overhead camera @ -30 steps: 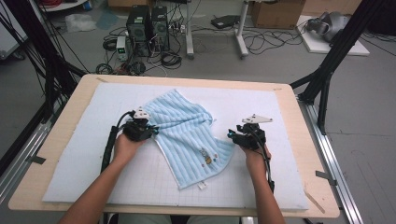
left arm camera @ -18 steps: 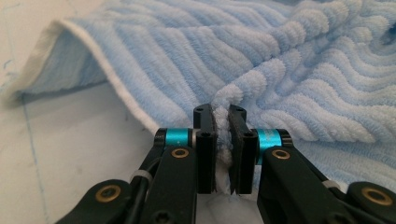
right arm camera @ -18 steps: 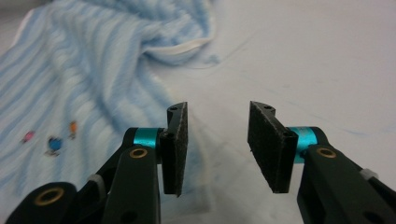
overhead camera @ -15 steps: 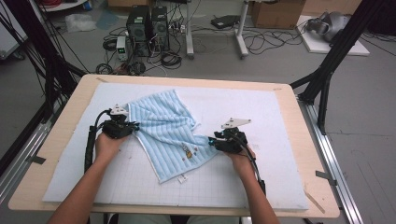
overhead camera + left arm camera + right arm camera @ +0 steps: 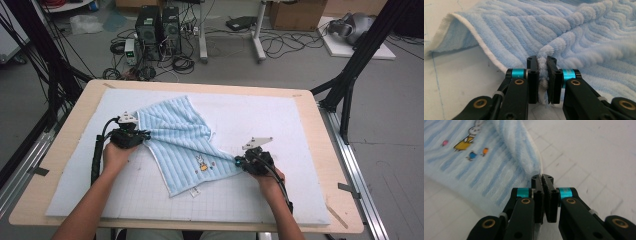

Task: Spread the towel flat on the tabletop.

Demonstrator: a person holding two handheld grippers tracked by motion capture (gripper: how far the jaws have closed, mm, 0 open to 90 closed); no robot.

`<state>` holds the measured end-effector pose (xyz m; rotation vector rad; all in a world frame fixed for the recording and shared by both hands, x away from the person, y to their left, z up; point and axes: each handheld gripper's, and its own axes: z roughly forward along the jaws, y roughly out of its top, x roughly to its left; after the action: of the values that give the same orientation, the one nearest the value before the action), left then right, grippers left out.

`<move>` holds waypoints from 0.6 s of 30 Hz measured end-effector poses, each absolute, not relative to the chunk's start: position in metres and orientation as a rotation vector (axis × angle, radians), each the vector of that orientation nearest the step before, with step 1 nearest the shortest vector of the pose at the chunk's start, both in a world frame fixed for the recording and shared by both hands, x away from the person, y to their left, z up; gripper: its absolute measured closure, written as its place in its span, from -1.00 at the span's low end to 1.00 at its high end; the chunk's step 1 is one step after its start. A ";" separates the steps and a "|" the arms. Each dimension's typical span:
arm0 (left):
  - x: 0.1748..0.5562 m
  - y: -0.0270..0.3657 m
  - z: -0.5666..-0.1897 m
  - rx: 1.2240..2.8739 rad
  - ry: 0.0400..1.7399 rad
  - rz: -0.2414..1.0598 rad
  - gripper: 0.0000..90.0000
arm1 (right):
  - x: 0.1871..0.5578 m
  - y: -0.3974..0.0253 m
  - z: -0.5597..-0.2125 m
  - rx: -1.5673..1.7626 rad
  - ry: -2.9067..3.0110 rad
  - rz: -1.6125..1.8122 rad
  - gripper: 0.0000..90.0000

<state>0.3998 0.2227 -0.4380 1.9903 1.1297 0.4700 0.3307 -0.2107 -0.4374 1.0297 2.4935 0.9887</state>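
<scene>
Blue striped towel point(image 5: 182, 145) half spread on counter point(image 5: 305, 125), pinched at opposite edges by clenched left tool point(image 5: 142, 137) and right tool point(image 5: 239, 162), flattening not yet done.

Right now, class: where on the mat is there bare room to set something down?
Free: the mat right of the towel, out to its far right corner, and the near strip between the forearms. Crowded: the middle-left, where the towel stretches between both claws.
</scene>
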 end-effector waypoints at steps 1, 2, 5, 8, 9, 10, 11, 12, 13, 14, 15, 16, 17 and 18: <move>0.400 0.222 -0.438 1.992 1.131 0.472 0.83 | 0.325 -0.213 -0.437 1.031 2.502 0.988 0.95; 0.400 0.222 -0.438 1.991 1.130 0.465 0.83 | 0.320 -0.215 -0.437 1.028 2.505 0.980 0.95; 0.400 0.221 -0.439 1.995 1.126 0.466 0.82 | 0.305 -0.220 -0.436 1.024 2.521 0.999 0.95; 0.399 0.218 -0.438 1.986 1.124 0.471 0.79 | 0.299 -0.219 -0.435 1.015 2.534 1.020 0.87; 0.399 0.218 -0.438 1.982 1.125 0.474 0.72 | 0.299 -0.218 -0.433 1.019 2.524 1.029 0.79; 0.398 0.219 -0.436 1.975 1.129 0.480 0.61 | 0.301 -0.218 -0.431 1.023 2.506 1.054 0.66; 0.398 0.219 -0.435 1.962 1.135 0.487 0.48 | 0.305 -0.217 -0.429 1.035 2.482 1.084 0.55; 0.397 0.220 -0.434 1.958 1.136 0.496 0.36 | 0.309 -0.216 -0.426 1.038 2.456 1.116 0.45; 0.394 0.221 -0.433 1.920 1.134 0.509 0.29 | 0.313 -0.213 -0.424 1.048 2.431 1.135 0.39; 0.392 0.223 -0.433 1.897 1.135 0.510 0.28 | 0.320 -0.209 -0.421 1.039 2.414 1.147 0.38; 0.390 0.225 -0.434 1.884 1.139 0.504 0.26 | 0.326 -0.205 -0.419 1.027 2.405 1.149 0.35; 0.389 0.227 -0.434 1.887 1.137 0.504 0.22 | 0.332 -0.200 -0.418 1.025 2.396 1.157 0.33; 0.388 0.228 -0.436 1.873 1.136 0.498 0.21 | 0.337 -0.197 -0.417 1.018 2.390 1.161 0.29; 0.387 0.229 -0.437 1.868 1.134 0.496 0.18 | 0.343 -0.192 -0.415 1.022 2.378 1.170 0.28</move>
<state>0.3871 0.2295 -0.4373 1.8683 1.1342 0.4963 0.3433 -0.1918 -0.4155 1.0218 2.3781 1.1703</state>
